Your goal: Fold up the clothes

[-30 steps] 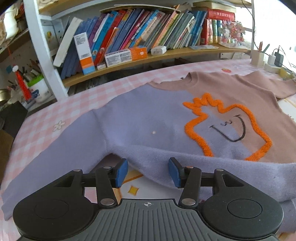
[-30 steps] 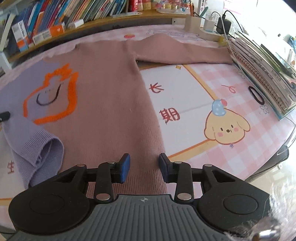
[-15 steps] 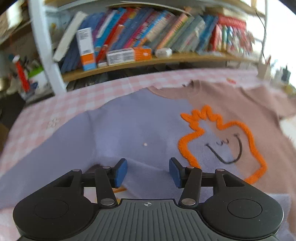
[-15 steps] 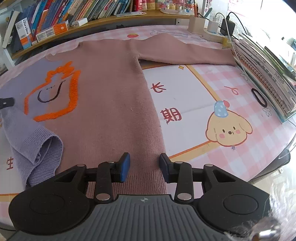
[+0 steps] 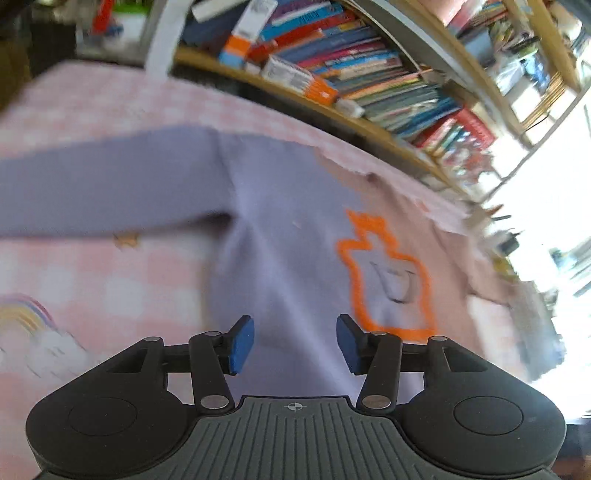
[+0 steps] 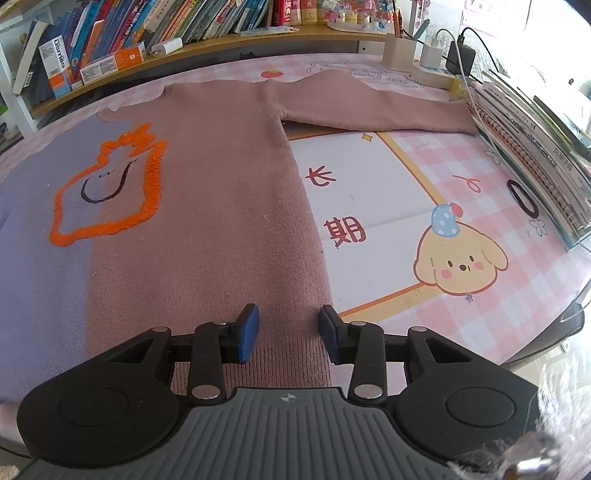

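A knitted sweater is lying face up and spread flat on a table covered with a pink checked cloth. Half of it is lilac, half is dusty pink, and a fuzzy orange outline of a smiling shape is sitting on the chest. The pink sleeve is stretching out sideways toward a stack of notebooks at the table's far right edge; in the left wrist view, which is tilted and blurred, the lilac sleeve is reaching out the other way. A bookshelf is running along the back. The right gripper is hovering over the ribbed hem near the pink side seam, its blue pads standing apart with nothing between them. The left gripper is hanging over the lilac body, jaws likewise parted and holding nothing. The sweater looks soft, light and floppy, likely to sag and drape wherever it is lifted, and the fuzzy knit should grip well rather than slip. Sensible places to pinch would be the firmer edges: the ribbed hem, a cuff, or a shoulder seam, taking both layers together so the front and back are travelling as one. With the garment lying fully open, no fold is showing in it.
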Motion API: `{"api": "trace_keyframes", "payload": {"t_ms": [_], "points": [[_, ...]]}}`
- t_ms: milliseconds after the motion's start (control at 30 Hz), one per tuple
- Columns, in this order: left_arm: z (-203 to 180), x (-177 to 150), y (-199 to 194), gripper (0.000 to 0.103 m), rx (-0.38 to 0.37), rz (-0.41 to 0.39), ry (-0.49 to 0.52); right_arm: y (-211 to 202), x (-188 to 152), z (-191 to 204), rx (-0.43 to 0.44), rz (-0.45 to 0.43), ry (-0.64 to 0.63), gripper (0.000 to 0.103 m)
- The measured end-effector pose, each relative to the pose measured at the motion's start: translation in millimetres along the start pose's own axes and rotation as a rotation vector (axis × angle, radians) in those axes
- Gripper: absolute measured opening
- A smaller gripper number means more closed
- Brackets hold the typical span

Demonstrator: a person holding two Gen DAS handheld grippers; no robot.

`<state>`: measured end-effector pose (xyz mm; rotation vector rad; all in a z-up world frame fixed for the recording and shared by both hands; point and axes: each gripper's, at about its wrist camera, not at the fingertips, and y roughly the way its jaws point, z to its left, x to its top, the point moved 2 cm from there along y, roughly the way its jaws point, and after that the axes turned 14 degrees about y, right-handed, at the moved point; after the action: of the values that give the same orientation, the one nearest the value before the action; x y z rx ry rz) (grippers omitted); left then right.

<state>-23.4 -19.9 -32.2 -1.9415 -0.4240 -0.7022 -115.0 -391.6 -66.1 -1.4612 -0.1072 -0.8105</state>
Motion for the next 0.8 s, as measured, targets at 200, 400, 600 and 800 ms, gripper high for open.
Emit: {"api": "trace_keyframes", "payload": {"t_ms": [200,400,600,800], "points": [[-3,-3,8,0.048,0.139,0.022,0.1,0,-1,0,0.0,0.001,0.001,0.036],[-2,0,24,0.046,0.27,0.048,0.232,0,0,0,-0.005,0.002,0.008,0.036],[7,21,41,0.043,0.302,0.022,0.236,1,3,-2,-0.011,-0.012,0.026,0.033],[15,40,58,0.007,0.326,0.007,0.222,4,6,2,0.018,-0.045,0.002,0.011]]}}
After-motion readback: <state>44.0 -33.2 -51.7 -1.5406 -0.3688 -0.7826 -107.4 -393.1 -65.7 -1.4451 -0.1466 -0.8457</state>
